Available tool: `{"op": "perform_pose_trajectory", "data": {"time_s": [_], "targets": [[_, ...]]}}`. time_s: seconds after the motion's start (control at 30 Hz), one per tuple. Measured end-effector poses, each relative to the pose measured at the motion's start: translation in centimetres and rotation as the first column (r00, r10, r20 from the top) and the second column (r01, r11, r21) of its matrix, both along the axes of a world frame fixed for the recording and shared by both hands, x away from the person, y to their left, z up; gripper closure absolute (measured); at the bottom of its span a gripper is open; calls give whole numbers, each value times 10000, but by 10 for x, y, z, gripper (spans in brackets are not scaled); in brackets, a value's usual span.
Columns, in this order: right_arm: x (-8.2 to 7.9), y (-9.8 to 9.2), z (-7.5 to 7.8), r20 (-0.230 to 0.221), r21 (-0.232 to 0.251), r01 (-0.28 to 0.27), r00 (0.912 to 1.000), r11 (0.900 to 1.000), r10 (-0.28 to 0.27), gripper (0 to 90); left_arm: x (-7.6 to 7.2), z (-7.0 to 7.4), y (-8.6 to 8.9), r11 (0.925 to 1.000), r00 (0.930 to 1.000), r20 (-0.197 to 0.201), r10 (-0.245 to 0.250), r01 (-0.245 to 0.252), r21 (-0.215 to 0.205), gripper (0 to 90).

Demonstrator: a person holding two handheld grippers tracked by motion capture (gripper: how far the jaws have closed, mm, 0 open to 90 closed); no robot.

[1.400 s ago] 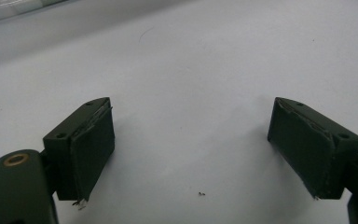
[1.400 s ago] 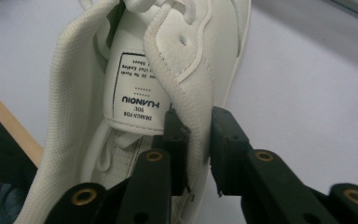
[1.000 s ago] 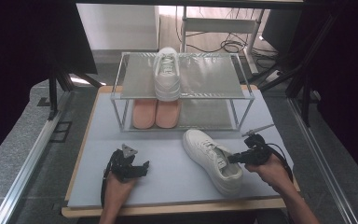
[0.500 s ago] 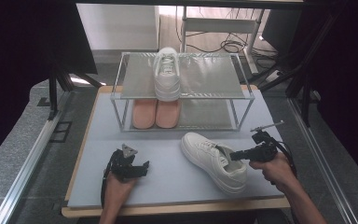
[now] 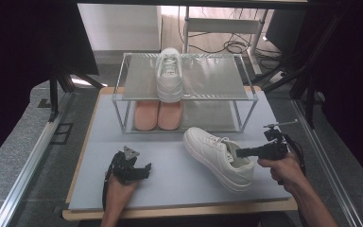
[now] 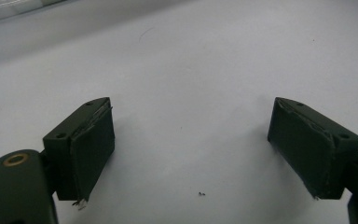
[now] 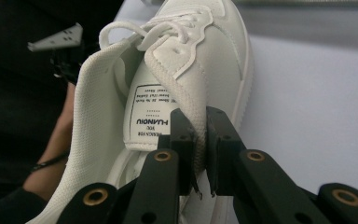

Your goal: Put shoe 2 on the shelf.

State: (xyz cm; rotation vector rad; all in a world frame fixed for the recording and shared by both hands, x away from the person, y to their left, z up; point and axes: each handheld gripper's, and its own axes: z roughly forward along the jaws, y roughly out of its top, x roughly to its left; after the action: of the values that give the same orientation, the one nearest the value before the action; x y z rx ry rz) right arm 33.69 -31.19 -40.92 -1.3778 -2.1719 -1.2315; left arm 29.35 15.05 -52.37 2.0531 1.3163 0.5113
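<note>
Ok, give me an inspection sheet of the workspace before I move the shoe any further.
Surface: grey table mat, bare between the claws.
Job's things: white sneaker on the mat; second white sneaker on the shoe rack top shelf; pink pair on the lower shelf.
Clutter: nothing seen.
Grippers: right claw pinches the near sneaker's collar; left claw open, resting on the mat.
Cables: loose cables on the floor behind the rack.
Surroundings: dark stands and floor.

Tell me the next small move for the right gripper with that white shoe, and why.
Probably lift the white shoe a little and carry it toward the rack. The right gripper is shut on the shoe's collar wall, its match sits on the rack's top shelf with free space beside it, and the left gripper rests open on the table.
</note>
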Motion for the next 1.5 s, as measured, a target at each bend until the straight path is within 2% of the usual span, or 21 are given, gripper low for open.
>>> {"op": "perform_pose_trajectory", "data": {"time_s": [0.3, 0.7, 1.17, 1.5], "targets": [[1, -10, 16, -33, 669, 252, 9997, 9974, -251, 826, 0, 0, 0, 10000, 10000, 21, 36, -36, -42, 149], [2, -18, 39, -131, 1567, 457, 9989, 9866, -442, 824, 0, 0, 0, 10000, 10000, 28, 23, -23, -28, 149], [3, -25, 71, -180, 2491, 708, 9975, 9659, -685, 824, 0, 0, 0, 10000, 10000, 29, 4, -4, -3, 150], [11, -24, 89, -166, 3005, 917, 9957, 9494, -909, 825, 0, 0, 0, 10000, 10000, 33, 5, -5, -5, 151]]}}
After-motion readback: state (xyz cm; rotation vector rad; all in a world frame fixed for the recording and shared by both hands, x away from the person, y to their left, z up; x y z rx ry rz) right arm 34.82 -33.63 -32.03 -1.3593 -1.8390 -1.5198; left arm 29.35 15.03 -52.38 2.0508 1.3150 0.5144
